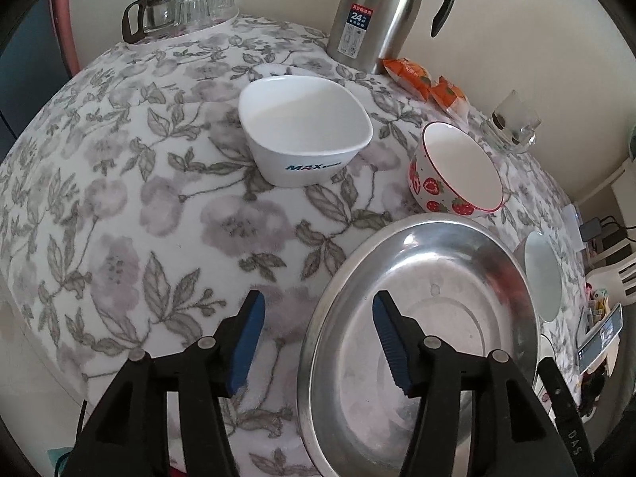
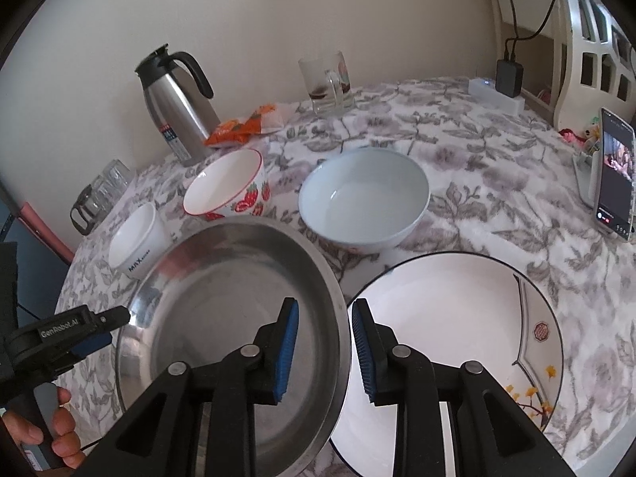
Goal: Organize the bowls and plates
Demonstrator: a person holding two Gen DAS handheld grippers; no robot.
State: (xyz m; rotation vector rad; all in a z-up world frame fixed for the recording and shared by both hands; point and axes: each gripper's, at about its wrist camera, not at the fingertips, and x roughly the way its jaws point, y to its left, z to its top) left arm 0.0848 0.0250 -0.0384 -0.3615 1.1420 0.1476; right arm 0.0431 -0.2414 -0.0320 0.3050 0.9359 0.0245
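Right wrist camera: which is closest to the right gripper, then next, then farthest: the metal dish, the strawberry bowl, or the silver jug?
1. Metal dish: nearest, its rim sits between the right gripper's fingers.
2. Strawberry bowl: farther back, just behind the dish, to the left.
3. Silver jug: farthest, by the wall, back left.

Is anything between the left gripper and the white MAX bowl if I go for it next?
Nothing visible: between the left gripper and the white MAX bowl lies only bare floral tablecloth. The steel plate and strawberry bowl sit off to the right.
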